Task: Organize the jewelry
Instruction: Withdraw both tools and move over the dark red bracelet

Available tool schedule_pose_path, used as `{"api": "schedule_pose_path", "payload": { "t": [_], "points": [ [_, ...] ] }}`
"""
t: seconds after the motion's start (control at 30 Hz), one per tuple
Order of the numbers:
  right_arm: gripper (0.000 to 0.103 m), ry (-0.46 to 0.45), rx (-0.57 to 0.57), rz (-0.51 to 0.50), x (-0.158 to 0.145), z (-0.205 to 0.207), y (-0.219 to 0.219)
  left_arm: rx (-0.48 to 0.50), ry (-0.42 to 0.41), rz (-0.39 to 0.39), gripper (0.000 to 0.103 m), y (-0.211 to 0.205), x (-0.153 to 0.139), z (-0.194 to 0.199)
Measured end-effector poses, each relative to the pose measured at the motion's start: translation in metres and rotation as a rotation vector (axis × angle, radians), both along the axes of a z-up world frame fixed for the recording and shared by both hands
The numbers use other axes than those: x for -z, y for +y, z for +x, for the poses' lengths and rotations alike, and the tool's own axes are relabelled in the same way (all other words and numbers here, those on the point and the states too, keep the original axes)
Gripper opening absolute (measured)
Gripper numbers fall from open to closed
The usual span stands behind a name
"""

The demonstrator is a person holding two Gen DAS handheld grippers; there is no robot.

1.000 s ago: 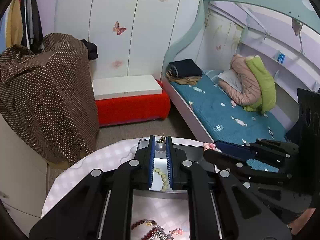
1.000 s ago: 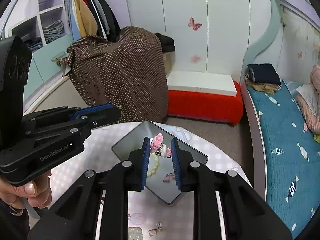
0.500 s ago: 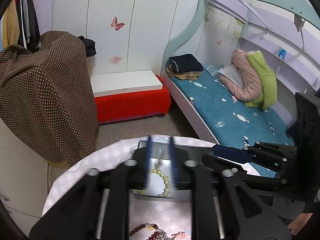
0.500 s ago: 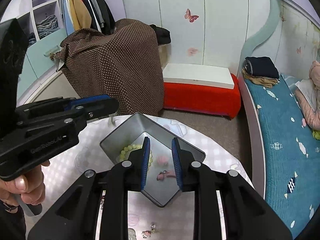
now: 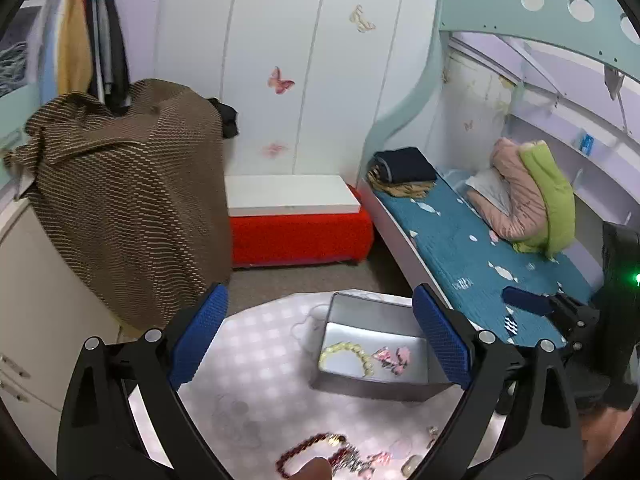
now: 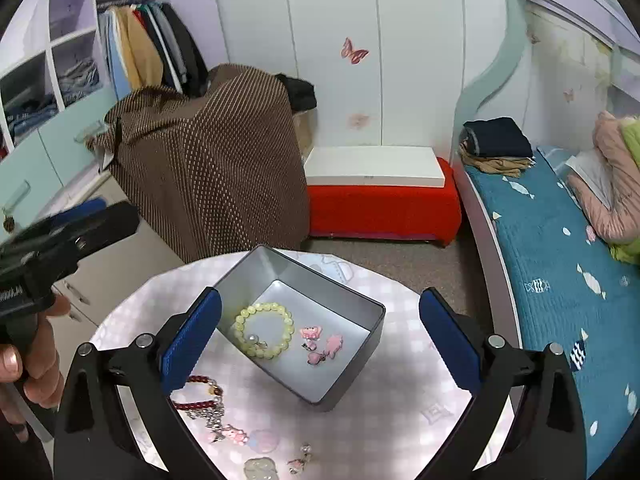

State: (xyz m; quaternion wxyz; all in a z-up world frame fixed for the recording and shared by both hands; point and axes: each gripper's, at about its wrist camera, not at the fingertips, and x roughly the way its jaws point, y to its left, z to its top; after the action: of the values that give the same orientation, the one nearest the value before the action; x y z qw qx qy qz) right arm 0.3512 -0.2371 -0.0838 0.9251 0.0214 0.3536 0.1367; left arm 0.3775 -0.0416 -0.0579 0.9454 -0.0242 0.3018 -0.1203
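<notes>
A grey metal box [image 6: 362,354] stands on the round checked table [image 6: 400,404]; it also shows in the left wrist view [image 5: 372,384]. Inside lie a pale yellow bead bracelet [image 6: 264,334] with a small pearl piece on it and pink charm earrings [image 6: 322,344]. My right gripper [image 6: 318,338] is open and empty above the box. My left gripper [image 5: 320,344] is open and empty, back from the box. A dark red bead bracelet [image 6: 198,394] with a silver chain lies on the table left of the box, also in the left wrist view [image 5: 304,454].
Small pink and silver charms [image 6: 230,434] and tiny earrings [image 6: 300,458] lie on the table near its front edge. Beyond the table are a red bench [image 6: 380,208], a brown dotted cover [image 6: 208,160] and a blue-sheeted bed [image 6: 552,264].
Both grippers opened wide and drew back up. The left one let go of a small pearl piece and the right one its pink charms; they now lie in the box.
</notes>
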Motion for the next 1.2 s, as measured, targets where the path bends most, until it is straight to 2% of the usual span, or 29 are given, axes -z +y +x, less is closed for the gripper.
{"api": "schedule_pose_path", "payload": {
  "t": [0.4,0.7,0.93,1.2],
  "points": [
    [0.095,-0.102,0.043,0.040,-0.036,-0.063,-0.016,-0.096,-0.043,0.004,0.095,0.033,-0.003,-0.075],
    [0.095,-0.145,0.079,0.050,-0.045,-0.119,-0.026,-0.141,-0.059,0.054,0.097,0.037,0.004,-0.124],
    [0.095,-0.143,0.124,0.009,-0.033,-0.151,-0.032,-0.158,-0.045,0.077,0.097,0.039,0.019,-0.149],
    [0.095,-0.061,0.150,0.002,0.004,-0.166,-0.031,-0.172,-0.008,0.087,0.097,0.048,0.048,-0.168]
  ]
}}
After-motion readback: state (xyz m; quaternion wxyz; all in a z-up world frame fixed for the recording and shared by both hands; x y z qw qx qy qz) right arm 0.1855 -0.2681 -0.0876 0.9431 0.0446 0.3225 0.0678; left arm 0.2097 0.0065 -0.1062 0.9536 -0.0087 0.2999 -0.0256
